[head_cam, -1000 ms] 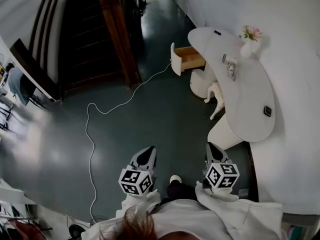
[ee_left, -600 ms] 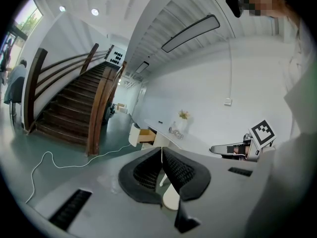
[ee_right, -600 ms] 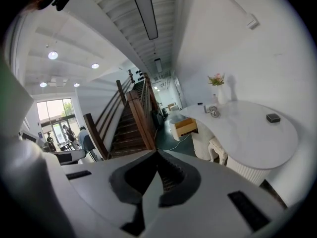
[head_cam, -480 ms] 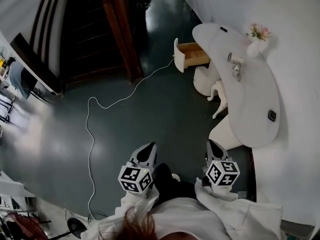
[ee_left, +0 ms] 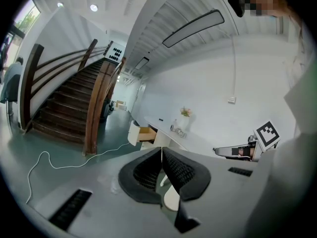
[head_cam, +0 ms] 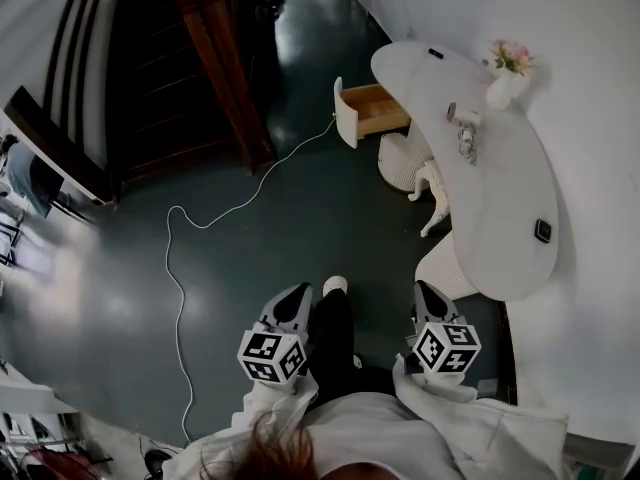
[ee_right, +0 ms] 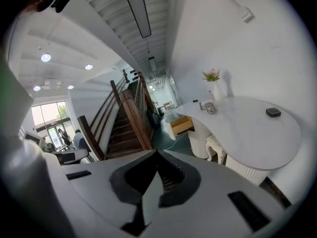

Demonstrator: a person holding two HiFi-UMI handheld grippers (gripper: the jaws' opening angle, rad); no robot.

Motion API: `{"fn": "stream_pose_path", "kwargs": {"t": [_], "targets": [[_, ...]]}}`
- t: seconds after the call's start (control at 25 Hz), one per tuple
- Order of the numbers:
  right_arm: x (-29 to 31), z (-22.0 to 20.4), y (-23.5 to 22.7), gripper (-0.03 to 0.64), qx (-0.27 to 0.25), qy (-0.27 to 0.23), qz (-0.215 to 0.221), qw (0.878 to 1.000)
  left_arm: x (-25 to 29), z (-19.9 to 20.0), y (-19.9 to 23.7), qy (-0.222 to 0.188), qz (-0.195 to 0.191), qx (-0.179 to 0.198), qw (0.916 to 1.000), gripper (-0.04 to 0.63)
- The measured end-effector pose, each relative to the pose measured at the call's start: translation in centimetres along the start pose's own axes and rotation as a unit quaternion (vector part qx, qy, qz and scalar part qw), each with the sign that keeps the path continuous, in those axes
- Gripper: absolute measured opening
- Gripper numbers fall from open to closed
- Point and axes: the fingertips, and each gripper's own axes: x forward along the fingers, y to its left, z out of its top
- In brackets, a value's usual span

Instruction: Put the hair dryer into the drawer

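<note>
The hair dryer lies on the white curved table, next to a vase of pink flowers. The wooden drawer stands pulled out at the table's far end. Both grippers are held low in front of the person, well short of the table. My left gripper is shut and holds nothing. My right gripper is shut and empty too. The left gripper view shows the drawer and hair dryer far ahead past the closed jaws. The right gripper view shows the drawer and hair dryer.
A white cable snakes over the dark floor towards the drawer. A wooden staircase rises at the left. White wicker stools stand under the table. A small black object lies on the table's near part.
The person has stepped forward: a dark leg and white shoe now reach out between the two grippers. Both grippers stay shut and moved along with the person.
</note>
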Motion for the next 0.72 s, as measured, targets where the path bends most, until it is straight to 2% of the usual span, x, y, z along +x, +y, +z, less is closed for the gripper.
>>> {"fn": "stream_pose_path", "kwargs": {"t": [0.36,0.72], "targets": [[6.6,3.8,-1.6,0.049,0.011,0.001,-0.019,1.000,7.9,3.5,3.4,0.009,-0.019,-0.001,0.9998,0.017],[15.1,10.2,-1.8,0.049,0.020,-0.019,-0.030,0.999,15.5,9.5,8.4,0.008,-0.033,0.011,0.9994,0.017]]}}
